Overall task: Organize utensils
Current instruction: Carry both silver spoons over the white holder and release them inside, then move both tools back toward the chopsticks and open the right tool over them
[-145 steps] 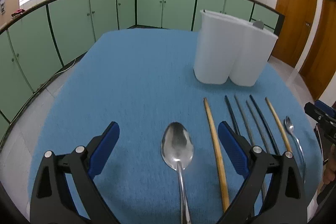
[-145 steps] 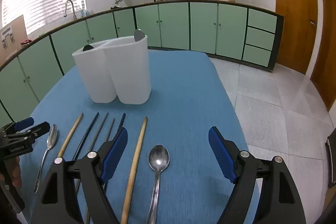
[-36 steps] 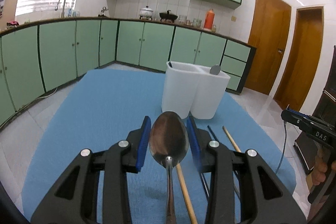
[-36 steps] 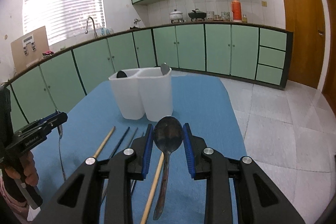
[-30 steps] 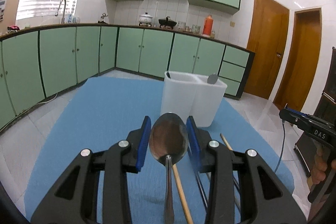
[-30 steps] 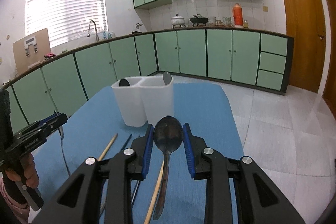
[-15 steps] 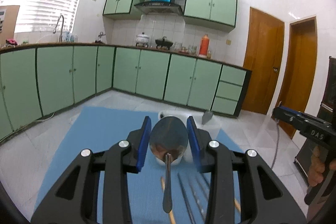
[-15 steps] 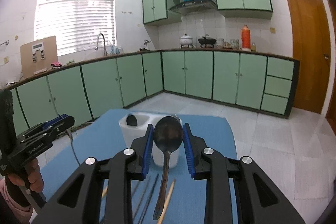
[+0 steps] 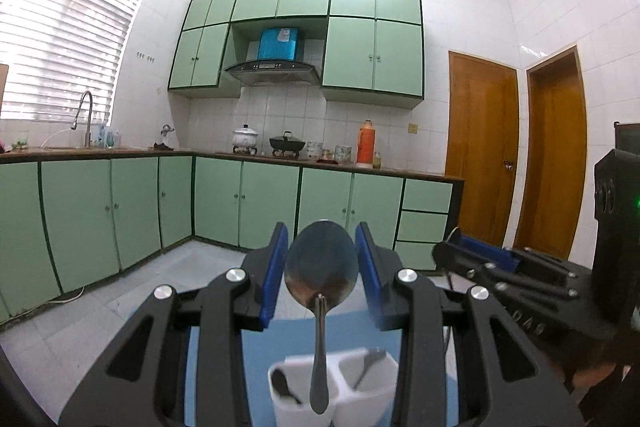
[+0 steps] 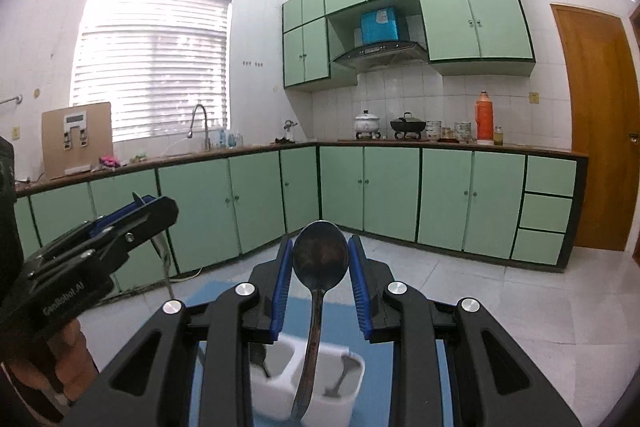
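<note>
My left gripper (image 9: 321, 269) is shut on a steel spoon (image 9: 321, 267), bowl up, handle hanging down over the white two-compartment holder (image 9: 304, 363). My right gripper (image 10: 319, 269) is shut on a darker spoon (image 10: 319, 259), its handle hanging over the same holder (image 10: 332, 403). Each compartment holds a utensil. The right gripper shows in the left wrist view (image 9: 500, 267); the left gripper with its spoon shows in the right wrist view (image 10: 132, 219). Both are raised high above the blue mat (image 9: 360, 327).
Green kitchen cabinets (image 9: 260, 207) and a counter with pots run along the far wall. Wooden doors (image 9: 480, 155) stand at the right. The utensils lying on the mat are out of view below the grippers.
Both grippers rose and moved forward with their spoons, from low over the mat to high above the holder. The spoon handles now hang over its compartments.
</note>
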Motion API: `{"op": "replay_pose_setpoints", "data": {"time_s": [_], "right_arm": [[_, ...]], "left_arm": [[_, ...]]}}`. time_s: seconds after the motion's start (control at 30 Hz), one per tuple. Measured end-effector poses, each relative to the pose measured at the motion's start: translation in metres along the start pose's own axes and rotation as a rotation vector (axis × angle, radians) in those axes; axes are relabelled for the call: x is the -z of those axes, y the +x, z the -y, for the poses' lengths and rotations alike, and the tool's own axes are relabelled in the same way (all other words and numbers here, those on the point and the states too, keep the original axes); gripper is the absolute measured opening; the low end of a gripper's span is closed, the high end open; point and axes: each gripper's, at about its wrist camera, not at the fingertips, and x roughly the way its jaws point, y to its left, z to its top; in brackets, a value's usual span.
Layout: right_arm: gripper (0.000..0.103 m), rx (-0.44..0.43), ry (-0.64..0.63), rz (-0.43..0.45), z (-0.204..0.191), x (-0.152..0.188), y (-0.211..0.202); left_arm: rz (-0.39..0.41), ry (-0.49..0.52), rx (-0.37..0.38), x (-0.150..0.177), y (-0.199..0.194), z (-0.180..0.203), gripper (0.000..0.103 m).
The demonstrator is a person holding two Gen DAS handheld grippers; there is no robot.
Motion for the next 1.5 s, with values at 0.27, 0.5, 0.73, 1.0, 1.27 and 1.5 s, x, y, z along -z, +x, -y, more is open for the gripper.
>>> {"op": "replay_pose_setpoints", "data": {"time_s": [0.27, 0.5, 0.73, 1.0, 1.27, 1.5], "right_arm": [[0.028, 0.039, 0.03, -0.046, 0.019, 0.022, 0.072], [0.028, 0.04, 0.041, -0.105, 0.022, 0.056, 0.097], [0.028, 0.031, 0.035, -0.152, 0.014, 0.088, 0.096], [0.029, 0.031, 0.044, -0.187, 0.012, 0.109, 0.085], [0.052, 0.061, 0.061, -0.161, 0.019, 0.106, 0.066], [0.071, 0.099, 0.086, -0.124, 0.024, 0.104, 0.026]], "left_arm": [[-0.068, -0.018, -0.009, 0.035, 0.067, -0.009, 0.034], [-0.147, -0.036, -0.016, 0.066, 0.089, -0.028, 0.034], [-0.198, -0.025, -0.012, 0.091, 0.086, -0.033, 0.034], [-0.248, -0.034, -0.025, 0.11, 0.082, -0.041, 0.035], [-0.248, -0.032, -0.033, 0.109, 0.072, -0.04, 0.048], [-0.215, -0.044, -0.044, 0.101, 0.033, -0.041, 0.072]]}}
